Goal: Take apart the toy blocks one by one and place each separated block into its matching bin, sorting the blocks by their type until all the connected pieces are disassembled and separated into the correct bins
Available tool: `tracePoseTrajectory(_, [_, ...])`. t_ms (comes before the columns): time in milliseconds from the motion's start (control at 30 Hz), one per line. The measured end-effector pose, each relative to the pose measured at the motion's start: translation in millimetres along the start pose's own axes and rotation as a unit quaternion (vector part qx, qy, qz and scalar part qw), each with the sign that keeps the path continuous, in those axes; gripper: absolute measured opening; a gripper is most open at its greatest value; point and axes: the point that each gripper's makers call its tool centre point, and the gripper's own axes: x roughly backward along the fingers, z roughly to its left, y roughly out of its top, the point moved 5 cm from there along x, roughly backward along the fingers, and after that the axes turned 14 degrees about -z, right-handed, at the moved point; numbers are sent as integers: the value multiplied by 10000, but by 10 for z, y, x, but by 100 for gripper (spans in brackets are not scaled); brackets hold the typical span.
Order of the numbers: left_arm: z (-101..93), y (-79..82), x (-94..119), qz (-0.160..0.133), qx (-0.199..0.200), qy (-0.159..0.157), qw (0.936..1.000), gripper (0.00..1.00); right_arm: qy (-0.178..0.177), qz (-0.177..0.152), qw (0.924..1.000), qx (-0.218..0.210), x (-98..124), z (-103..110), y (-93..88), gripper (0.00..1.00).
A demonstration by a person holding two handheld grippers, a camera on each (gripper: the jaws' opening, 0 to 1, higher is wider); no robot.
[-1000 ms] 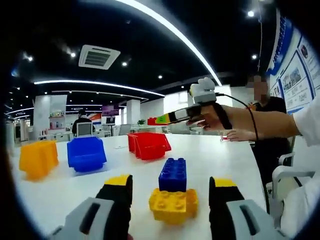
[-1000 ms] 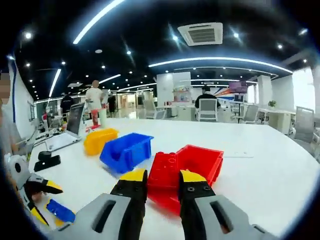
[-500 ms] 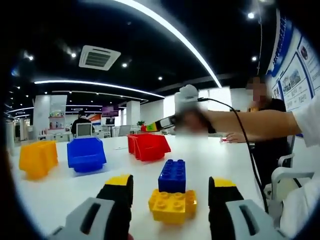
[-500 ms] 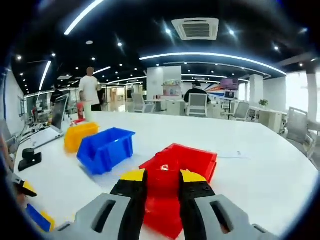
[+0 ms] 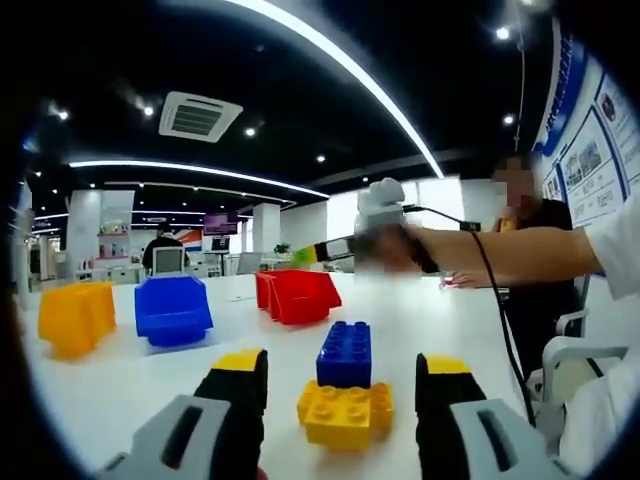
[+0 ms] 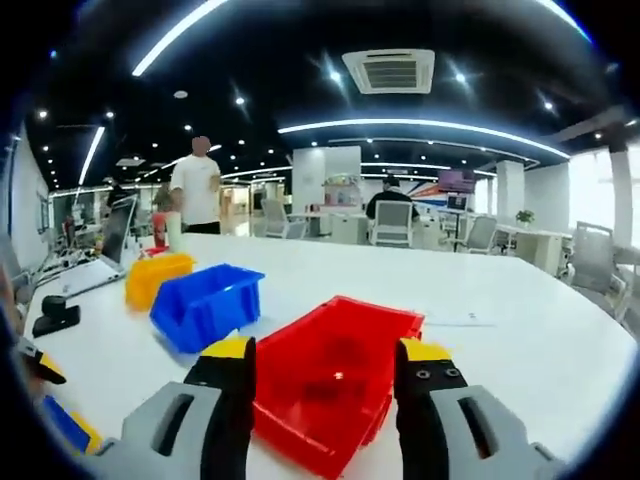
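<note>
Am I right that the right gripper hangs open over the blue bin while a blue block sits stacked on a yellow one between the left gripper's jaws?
Not quite: the right gripper hangs open over the red bin, as the right gripper view shows; the blue bin sits beside it. The blue block does sit on the yellow block between the left gripper's jaws.

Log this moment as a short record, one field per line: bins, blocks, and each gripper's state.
bins: red bin, blue bin and yellow bin on the white table
inside red bin: a red shape shows, too blurred to name
remaining blocks: blue block stacked on yellow block, standing on the table
left gripper: open, jaws either side of the stack, not touching it
right gripper: open, empty, above the red bin
</note>
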Motion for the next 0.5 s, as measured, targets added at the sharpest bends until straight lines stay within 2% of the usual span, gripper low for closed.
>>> tracePoseTrajectory(167, [-2,1,6,3,-4,4,10000,60,149,-67,9999,-52,125,54,56,57])
tracePoseTrajectory(500, [-28,-8,13,21,-16,-30,10000,59,986,-274,9945,-225,668,479,122,55])
